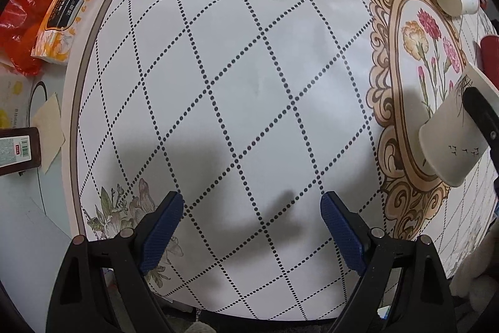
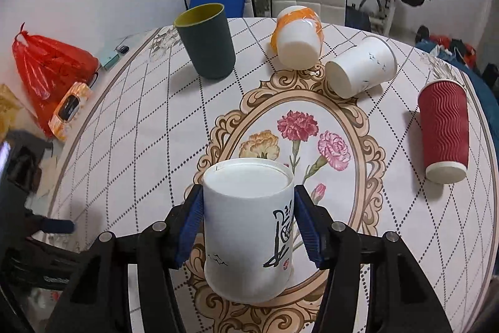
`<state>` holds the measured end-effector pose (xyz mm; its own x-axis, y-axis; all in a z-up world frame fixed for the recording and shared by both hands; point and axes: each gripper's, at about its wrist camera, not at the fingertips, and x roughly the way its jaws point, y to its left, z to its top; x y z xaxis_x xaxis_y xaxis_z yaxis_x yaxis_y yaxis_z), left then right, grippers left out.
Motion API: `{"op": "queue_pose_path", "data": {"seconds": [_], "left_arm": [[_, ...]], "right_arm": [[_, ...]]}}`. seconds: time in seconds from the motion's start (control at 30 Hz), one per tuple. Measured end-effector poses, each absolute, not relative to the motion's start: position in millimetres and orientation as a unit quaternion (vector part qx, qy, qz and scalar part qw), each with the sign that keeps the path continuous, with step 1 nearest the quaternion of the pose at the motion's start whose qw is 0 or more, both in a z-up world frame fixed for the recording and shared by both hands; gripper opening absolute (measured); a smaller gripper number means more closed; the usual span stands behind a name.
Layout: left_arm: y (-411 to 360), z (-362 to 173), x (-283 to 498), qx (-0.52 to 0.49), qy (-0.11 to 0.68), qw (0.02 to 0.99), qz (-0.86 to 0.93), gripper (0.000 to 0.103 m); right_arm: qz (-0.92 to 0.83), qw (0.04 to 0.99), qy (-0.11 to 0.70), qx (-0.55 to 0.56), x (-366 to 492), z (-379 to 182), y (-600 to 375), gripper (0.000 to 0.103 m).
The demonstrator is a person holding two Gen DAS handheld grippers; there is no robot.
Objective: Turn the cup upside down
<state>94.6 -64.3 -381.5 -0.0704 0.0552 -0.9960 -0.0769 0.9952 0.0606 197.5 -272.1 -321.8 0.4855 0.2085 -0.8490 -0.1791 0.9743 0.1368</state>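
My right gripper (image 2: 248,216) is shut on a white paper cup (image 2: 249,227) with black calligraphy. The cup is held above the table with its closed bottom towards the camera and upward and its rim down. The same cup shows at the right edge of the left wrist view (image 1: 449,142), tilted above the flower medallion, with a black finger (image 1: 482,117) across it. My left gripper (image 1: 252,220) is open and empty, low over the dotted tablecloth near the table's front edge.
A dark green cup (image 2: 207,44) stands upright at the back. An orange-and-white cup (image 2: 297,36), a white cup (image 2: 361,66) and a red ribbed cup (image 2: 444,130) lie on their sides. A red bag (image 2: 46,71) and a tissue pack (image 1: 67,14) sit beside the round table (image 2: 131,120).
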Motion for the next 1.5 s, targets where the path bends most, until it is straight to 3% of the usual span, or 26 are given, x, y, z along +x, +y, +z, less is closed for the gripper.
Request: {"op": "queue_pose_path", "data": {"seconds": [0.3,0.47,0.53,0.63,0.77,1.2,1.5], "left_arm": [[-82.1,-373.7,78.6,0.0,0.719,0.693,0.054,0.09],[-86.0,-355.9,69.7,0.003,0.702,0.709,0.06,0.09],[-91.2,-346.2,66.9,0.005,0.694,0.717,0.061,0.09],[-98.1,-328.7,61.4,0.008,0.68,0.73,0.06,0.09],[-112.7,-300.4,50.5,0.015,0.656,0.753,0.049,0.096],[-142.8,-232.3,27.5,0.036,0.602,0.798,-0.019,0.096],[-141.7,-144.3,-27.6,0.064,0.528,0.846,-0.044,0.096]], "right_arm": [[0.136,0.86,0.491,-0.014,165.7,-320.0,-271.9,0.062],[0.127,0.843,0.522,-0.006,160.7,-323.7,-278.3,0.077],[0.122,0.84,0.529,0.005,157.9,-319.2,-283.7,0.088],[0.097,0.832,0.546,0.009,149.2,-304.8,-295.2,0.093],[0.058,0.831,0.554,0.008,129.9,-283.3,-313.8,0.096],[-0.035,0.833,0.551,0.028,69.8,-222.4,-346.0,0.096],[-0.068,0.851,0.519,0.044,1.9,-141.8,-332.9,0.096]]}}
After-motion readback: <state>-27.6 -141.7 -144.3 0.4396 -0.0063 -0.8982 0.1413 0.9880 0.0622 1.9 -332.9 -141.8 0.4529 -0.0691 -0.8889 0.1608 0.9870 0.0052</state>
